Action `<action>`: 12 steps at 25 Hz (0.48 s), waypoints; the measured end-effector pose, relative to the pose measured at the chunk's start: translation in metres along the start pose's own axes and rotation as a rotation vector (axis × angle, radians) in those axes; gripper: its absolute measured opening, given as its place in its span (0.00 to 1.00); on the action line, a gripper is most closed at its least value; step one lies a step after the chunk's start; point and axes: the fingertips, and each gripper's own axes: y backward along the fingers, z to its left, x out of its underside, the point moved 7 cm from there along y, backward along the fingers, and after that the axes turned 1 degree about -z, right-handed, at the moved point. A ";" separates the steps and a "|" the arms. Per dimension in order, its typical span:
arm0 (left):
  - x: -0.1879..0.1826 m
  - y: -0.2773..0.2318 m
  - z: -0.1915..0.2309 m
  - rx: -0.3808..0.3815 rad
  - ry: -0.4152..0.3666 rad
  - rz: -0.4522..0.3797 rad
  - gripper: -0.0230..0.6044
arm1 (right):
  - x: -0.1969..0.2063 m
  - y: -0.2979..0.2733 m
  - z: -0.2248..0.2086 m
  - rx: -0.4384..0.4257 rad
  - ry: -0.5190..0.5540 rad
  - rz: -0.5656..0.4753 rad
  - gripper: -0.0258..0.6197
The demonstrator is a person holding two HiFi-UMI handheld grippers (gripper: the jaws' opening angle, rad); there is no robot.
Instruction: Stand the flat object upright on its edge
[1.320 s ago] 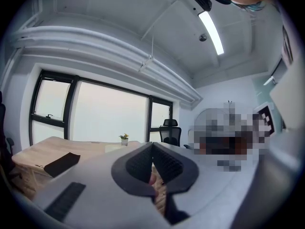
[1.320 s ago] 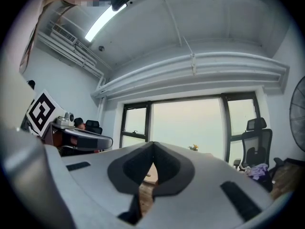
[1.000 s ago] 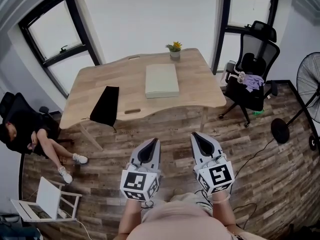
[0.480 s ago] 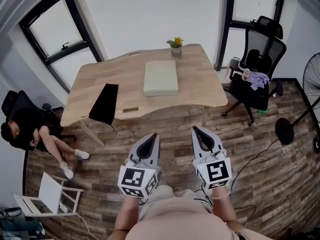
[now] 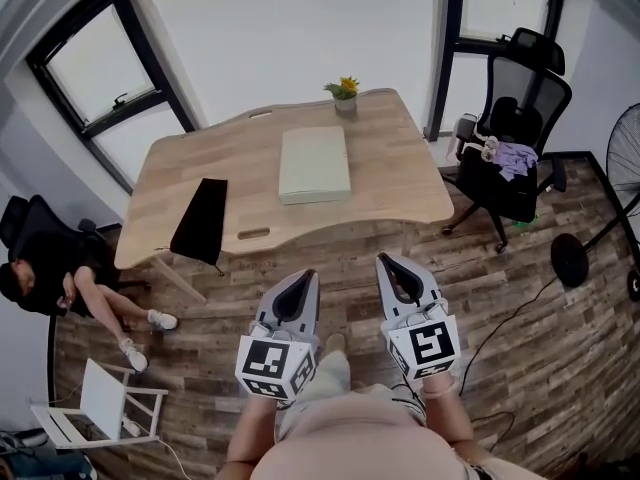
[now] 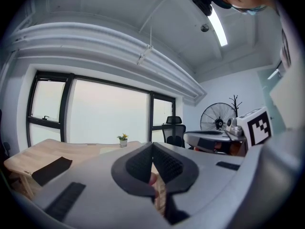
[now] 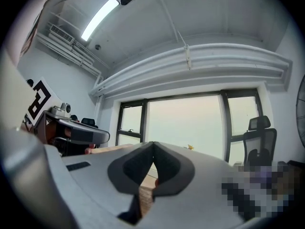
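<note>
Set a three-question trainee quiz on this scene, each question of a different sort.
1. True or false: the left gripper and the right gripper are both shut, empty and short of the light wooden table.
2. Which lies nearest the table's middle? A the pale green flat rectangular slab; B the black flat pouch; C the small potted plant with yellow flowers.
3. Short answer: does the slab lie flat or stand on its edge?

Key: 1 true; 2 A; 3 flat.
</note>
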 end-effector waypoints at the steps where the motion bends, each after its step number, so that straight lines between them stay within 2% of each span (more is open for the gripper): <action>1: 0.000 -0.005 0.002 0.006 0.002 -0.002 0.05 | 0.000 -0.004 -0.002 0.003 -0.001 0.004 0.04; 12: 0.000 -0.051 0.031 0.071 -0.019 0.018 0.05 | 0.004 -0.053 -0.014 0.015 -0.004 0.029 0.04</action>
